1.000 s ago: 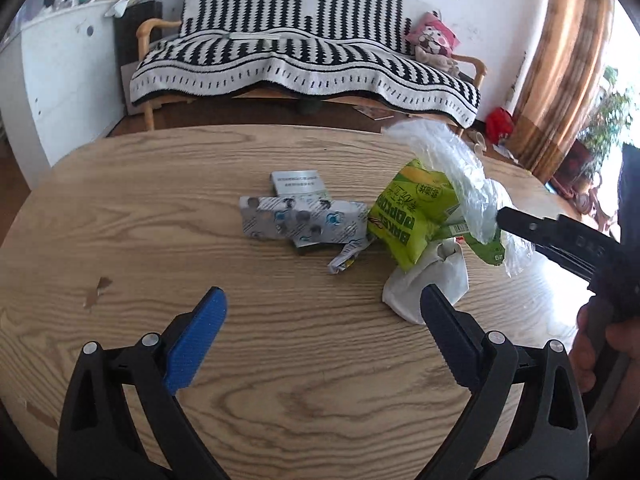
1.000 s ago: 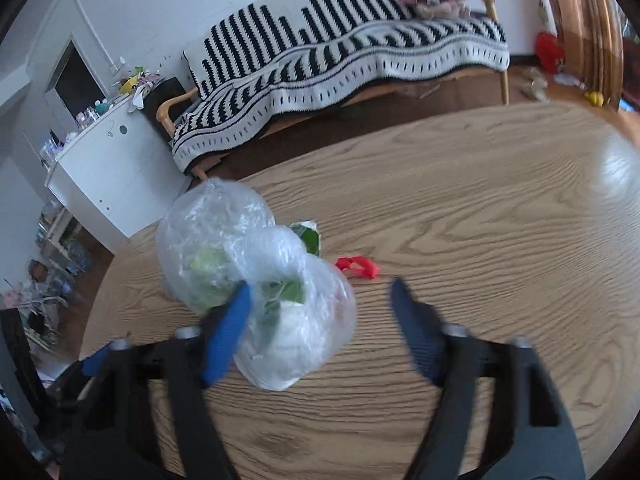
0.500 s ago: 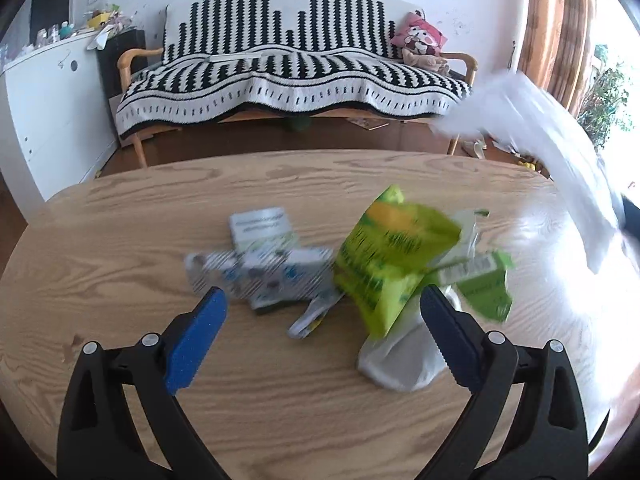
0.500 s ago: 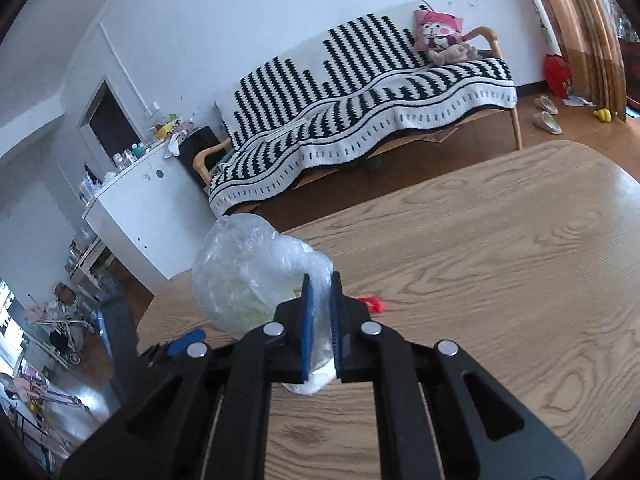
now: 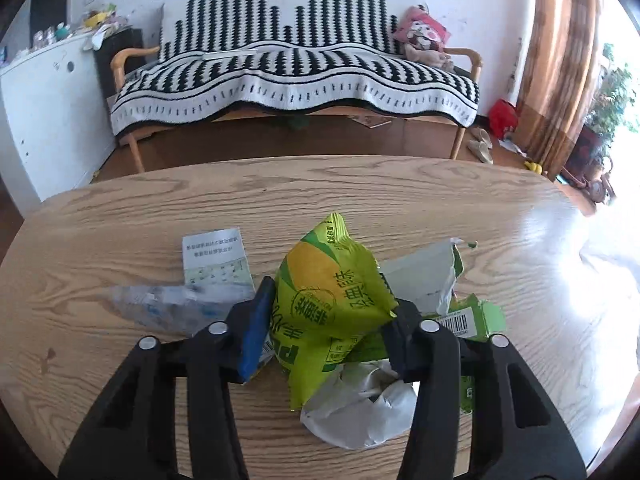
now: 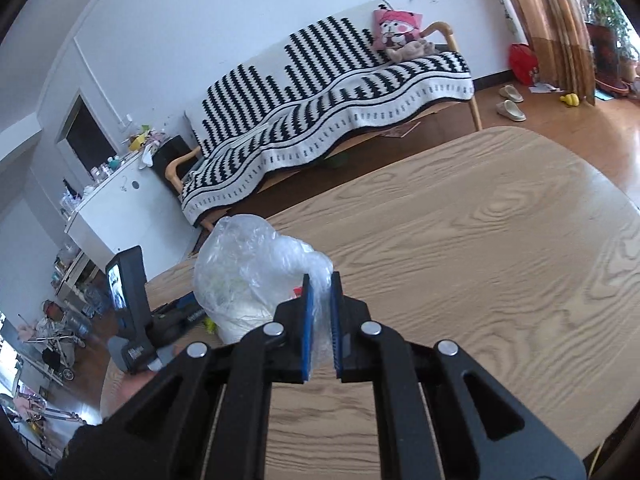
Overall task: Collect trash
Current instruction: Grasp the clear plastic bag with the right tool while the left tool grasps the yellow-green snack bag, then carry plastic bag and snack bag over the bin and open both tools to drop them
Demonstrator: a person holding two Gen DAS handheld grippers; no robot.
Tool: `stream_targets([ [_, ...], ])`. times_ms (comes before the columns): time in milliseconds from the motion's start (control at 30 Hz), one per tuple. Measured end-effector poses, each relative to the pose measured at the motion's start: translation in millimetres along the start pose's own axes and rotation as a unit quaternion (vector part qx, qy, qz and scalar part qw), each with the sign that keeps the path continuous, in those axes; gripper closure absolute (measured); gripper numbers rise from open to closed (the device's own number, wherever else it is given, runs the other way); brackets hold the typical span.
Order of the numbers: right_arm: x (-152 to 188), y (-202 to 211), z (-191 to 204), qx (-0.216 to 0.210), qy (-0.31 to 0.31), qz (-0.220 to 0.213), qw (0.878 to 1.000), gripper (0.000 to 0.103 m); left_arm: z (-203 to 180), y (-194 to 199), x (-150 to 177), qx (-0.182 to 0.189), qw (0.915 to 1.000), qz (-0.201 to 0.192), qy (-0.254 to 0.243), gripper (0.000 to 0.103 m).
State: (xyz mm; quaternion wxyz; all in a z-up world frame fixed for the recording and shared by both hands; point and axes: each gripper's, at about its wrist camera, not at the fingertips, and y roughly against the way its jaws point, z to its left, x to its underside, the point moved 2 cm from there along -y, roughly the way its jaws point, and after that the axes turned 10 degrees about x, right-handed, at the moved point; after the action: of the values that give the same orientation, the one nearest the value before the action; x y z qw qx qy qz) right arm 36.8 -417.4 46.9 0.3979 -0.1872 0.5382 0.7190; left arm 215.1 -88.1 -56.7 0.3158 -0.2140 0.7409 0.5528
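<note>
A pile of trash lies on the wooden table (image 5: 120, 220). My left gripper (image 5: 326, 316) is shut on a green-yellow snack bag (image 5: 328, 300) in the pile. Beside the bag lie blister packs (image 5: 160, 304), a paper leaflet (image 5: 216, 258), a torn green carton (image 5: 468, 320) and crumpled white paper (image 5: 360, 404). My right gripper (image 6: 319, 316) is shut on a clear plastic bag (image 6: 248, 272) and holds it above the table (image 6: 460, 260). The left gripper's body (image 6: 132, 308) shows behind the bag. A small red scrap (image 6: 298, 290) peeks out beside the bag.
A sofa with a black-and-white blanket (image 5: 296, 76) stands beyond the table's far edge. A white cabinet (image 5: 44, 108) is at the left. Curtains (image 5: 560, 60) and a plant are at the right. The clear bag's edge shows as a bright blur at the right (image 5: 612, 276).
My left gripper moved forward to the pile and shut on the green snack bag. My right gripper, shut on the clear bag half a second ago, has lifted it to the right.
</note>
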Motion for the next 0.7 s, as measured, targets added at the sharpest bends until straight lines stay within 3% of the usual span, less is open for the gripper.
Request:
stream_targets([
  [267,3,34,-59,0.043,-0.018,-0.01,0.999,0.095,-20,42,-9,0.017,0.9992,-0.035,0.011,0.059],
  [500,18,85,-134,0.103,-0.049,-0.024,0.993,0.095,-115,68,7,0.096,0.9941,-0.029,-0.041,0.059],
  [700,51,141,-221,0.18,-0.096,-0.03,0.979,0.094,-224,73,47,0.178,0.9776,-0.001,-0.112,0.059],
])
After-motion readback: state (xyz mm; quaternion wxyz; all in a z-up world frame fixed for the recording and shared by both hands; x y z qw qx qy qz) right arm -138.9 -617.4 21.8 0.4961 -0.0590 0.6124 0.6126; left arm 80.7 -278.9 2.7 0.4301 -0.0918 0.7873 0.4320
